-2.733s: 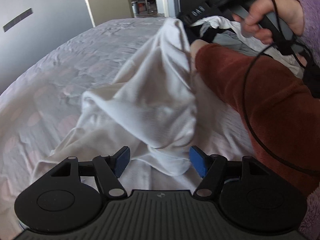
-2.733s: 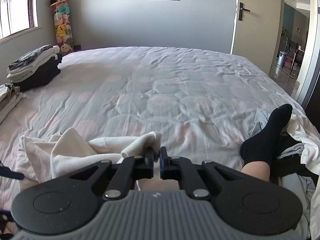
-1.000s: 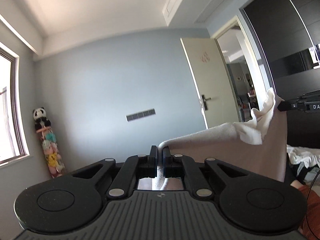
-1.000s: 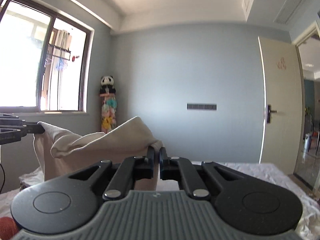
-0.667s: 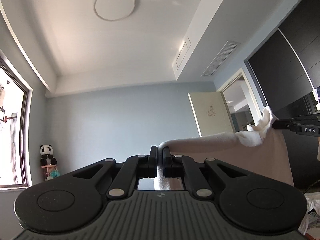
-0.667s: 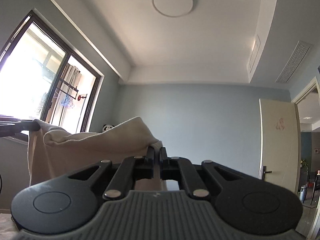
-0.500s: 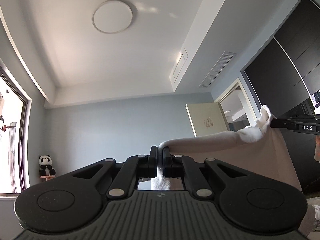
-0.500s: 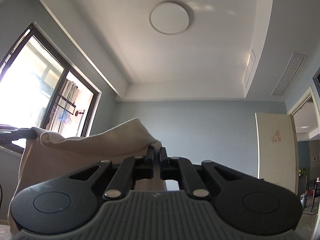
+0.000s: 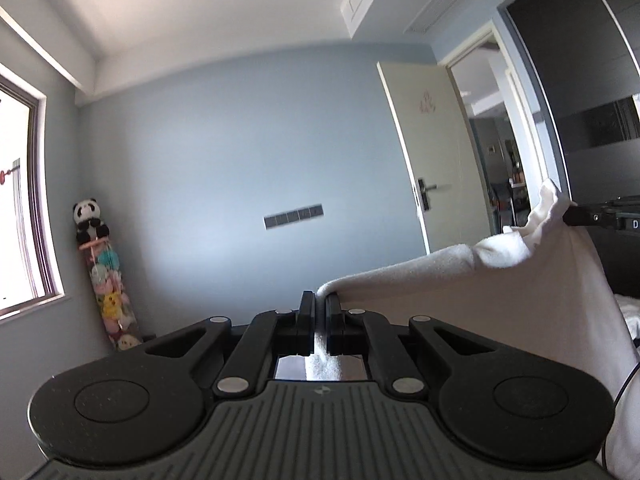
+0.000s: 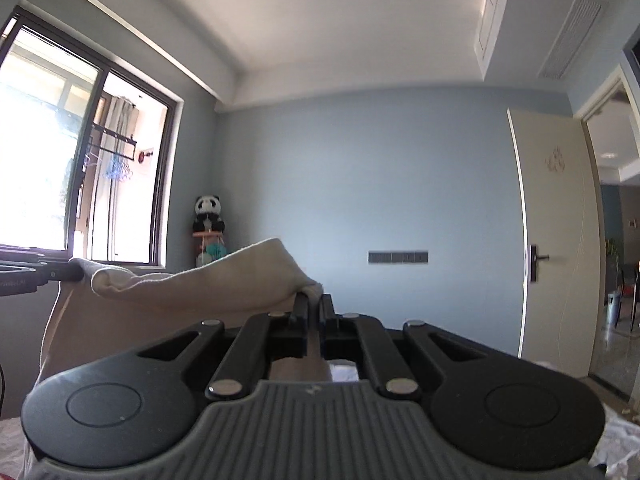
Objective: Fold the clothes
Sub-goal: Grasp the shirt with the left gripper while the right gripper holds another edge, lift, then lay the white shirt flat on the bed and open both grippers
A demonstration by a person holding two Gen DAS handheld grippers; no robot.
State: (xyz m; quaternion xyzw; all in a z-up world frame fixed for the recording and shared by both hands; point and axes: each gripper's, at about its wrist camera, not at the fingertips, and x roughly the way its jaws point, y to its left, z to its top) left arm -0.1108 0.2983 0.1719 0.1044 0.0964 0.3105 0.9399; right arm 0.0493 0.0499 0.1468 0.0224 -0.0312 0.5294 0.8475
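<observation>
Nearest in the left wrist view, the left gripper (image 9: 319, 307) has its jaws clenched on a corner of a white garment (image 9: 500, 280), the cloth pinched in the narrow slit between them. From there the garment's top edge runs up and to the right, where the tip of the right gripper (image 9: 576, 216) grips the other corner, and the rest of the cloth hangs down below that edge like a sheet held in the air.

In the right wrist view, the right gripper's jaws are likewise clamped on the cloth, which stretches away to the left, sagging a little, to the tip of the left gripper at the frame's edge.

Beyond the garment stands a pale blue wall (image 10: 360, 184). A toy panda (image 10: 208, 214) sits on top of a column of stuffed toys in the corner beside the window (image 10: 80, 168). A row of switches (image 10: 398, 257) is on the wall, and a cream door (image 10: 554, 240) stands open on the right.
</observation>
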